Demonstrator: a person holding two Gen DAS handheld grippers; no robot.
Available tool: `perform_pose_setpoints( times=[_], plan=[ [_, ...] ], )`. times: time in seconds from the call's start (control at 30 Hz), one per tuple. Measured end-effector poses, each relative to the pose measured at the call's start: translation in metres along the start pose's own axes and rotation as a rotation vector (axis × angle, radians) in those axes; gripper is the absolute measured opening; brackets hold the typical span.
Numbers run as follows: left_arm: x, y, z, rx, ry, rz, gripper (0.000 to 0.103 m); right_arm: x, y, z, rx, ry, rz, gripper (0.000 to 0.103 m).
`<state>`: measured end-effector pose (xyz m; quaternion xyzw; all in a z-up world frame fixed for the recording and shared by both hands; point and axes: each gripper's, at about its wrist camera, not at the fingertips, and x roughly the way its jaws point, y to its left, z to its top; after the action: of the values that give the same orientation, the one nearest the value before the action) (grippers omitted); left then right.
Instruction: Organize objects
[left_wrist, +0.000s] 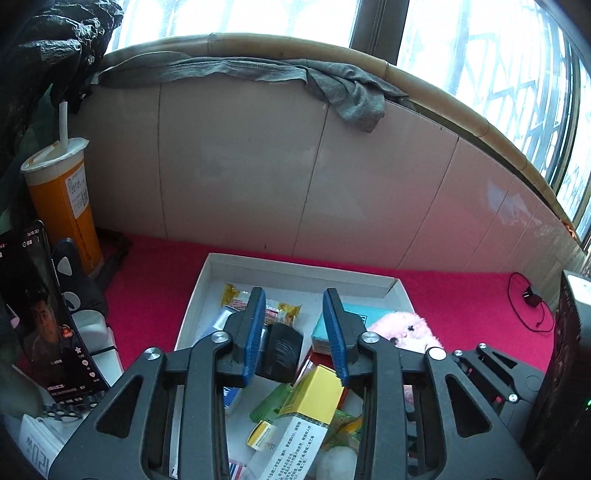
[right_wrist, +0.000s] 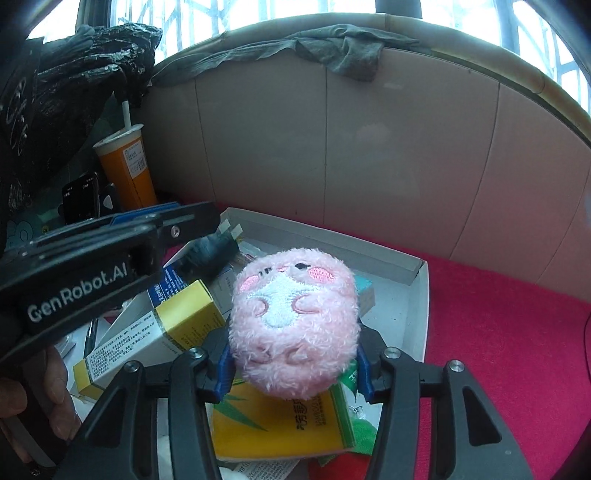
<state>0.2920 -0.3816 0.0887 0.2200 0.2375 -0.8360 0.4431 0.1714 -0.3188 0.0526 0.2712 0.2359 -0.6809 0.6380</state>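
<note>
You're cradling the pink plush (right_wrist: 293, 321) in the right gripper (right_wrist: 293, 363), pads flanking it; left gripper (left_wrist: 297, 332) is part-open over the white box (left_wrist: 295, 267), black object (left_wrist: 280, 350) loose between, for sorting.

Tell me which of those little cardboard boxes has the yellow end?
The white medicine box lying nearest the camera, under the left claw; the other clearly visible box, farther back, is teal.

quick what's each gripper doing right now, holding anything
Left gripper: open, black object loose between its fingers.
Right gripper: shut on the pink plush toy.
</note>
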Motion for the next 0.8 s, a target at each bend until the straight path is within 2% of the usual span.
perform_pose_setpoints(
  times=[0.07,0.1,0.13,0.2,0.23,0.27,0.3,0.33,0.57,0.8],
  plan=[
    [-0.004,-0.001,0.001,0.0,-0.02,0.017,0.082,-0.001,0.002,-0.003,-0.011,-0.01,-0.005,0.062],
    [-0.006,-0.002,0.001,0.001,-0.034,0.03,0.086,-0.004,0.002,-0.004,-0.013,-0.021,-0.009,0.077],
    [-0.009,-0.003,0.001,0.001,-0.05,0.038,0.088,-0.008,0.002,-0.005,-0.015,-0.035,-0.012,0.087],
    [-0.014,-0.003,0.001,-0.004,-0.066,0.037,0.092,-0.018,0.001,-0.006,-0.022,-0.063,-0.013,0.087],
    [-0.016,-0.003,0.002,-0.009,-0.071,0.038,0.1,-0.022,0.001,-0.007,-0.027,-0.075,-0.014,0.089],
    [-0.019,-0.004,0.002,-0.013,-0.082,0.043,0.103,-0.027,0.001,-0.007,-0.031,-0.087,-0.019,0.091],
    [-0.022,-0.005,0.002,-0.015,-0.093,0.048,0.103,-0.031,0.002,-0.009,-0.032,-0.097,-0.021,0.102],
    [-0.025,-0.006,0.002,-0.017,-0.101,0.051,0.103,-0.035,0.001,-0.01,-0.031,-0.106,-0.021,0.103],
    [-0.047,-0.024,-0.003,0.001,-0.141,0.046,0.103,-0.059,-0.001,-0.024,-0.003,-0.137,-0.022,0.103],
    [-0.076,-0.04,-0.013,-0.019,-0.182,-0.011,0.103,-0.09,-0.021,-0.04,0.088,-0.173,-0.049,0.103]
  ],
)
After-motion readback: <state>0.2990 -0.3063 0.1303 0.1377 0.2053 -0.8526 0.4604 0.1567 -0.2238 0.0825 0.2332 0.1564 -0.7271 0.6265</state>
